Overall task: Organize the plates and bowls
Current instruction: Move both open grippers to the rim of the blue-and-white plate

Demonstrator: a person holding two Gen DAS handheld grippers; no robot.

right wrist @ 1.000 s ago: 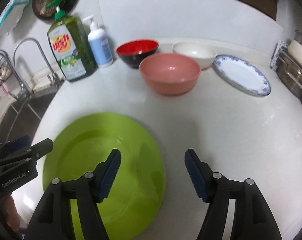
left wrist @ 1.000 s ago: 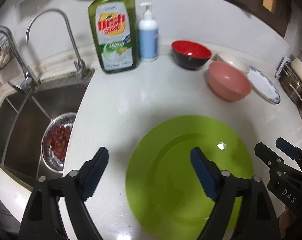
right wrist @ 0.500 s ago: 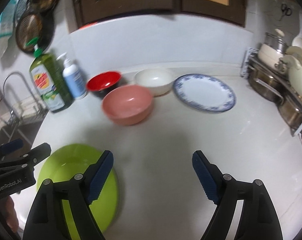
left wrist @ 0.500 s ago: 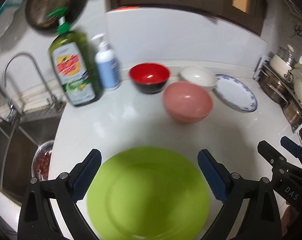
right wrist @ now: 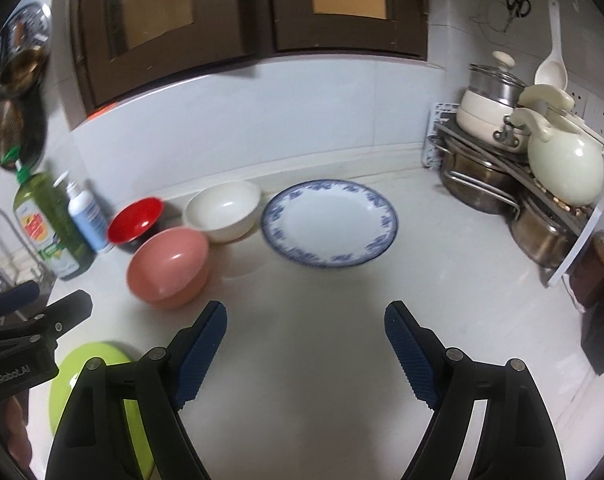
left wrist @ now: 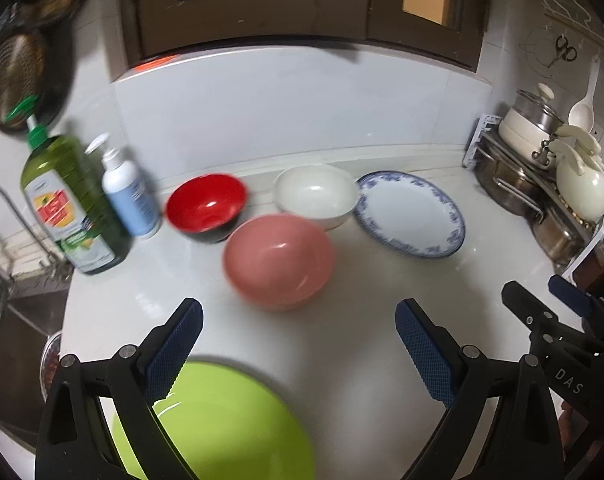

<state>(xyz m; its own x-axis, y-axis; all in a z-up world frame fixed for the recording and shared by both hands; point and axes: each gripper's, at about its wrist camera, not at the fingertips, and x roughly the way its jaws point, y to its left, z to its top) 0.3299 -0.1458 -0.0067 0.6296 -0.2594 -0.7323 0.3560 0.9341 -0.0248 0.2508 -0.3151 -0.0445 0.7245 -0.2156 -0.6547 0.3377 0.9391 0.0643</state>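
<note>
Two grippers, left (left wrist: 298, 344) and right (right wrist: 305, 340), spread wide and empty above the counter (right wrist: 341, 300). Green plate (left wrist: 230, 420) flat below the left one; farther off, pink bowl (left wrist: 278, 260), red bowl (left wrist: 206, 204), white bowl (left wrist: 315, 194), blue-rimmed plate (right wrist: 329, 224) near the wall.

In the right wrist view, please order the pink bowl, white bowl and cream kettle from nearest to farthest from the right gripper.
From the right gripper:
1. Round pink bowl, ahead on the left.
2. Round white bowl, behind it, near the wall.
3. Cream kettle, on the rack at far right.
</note>
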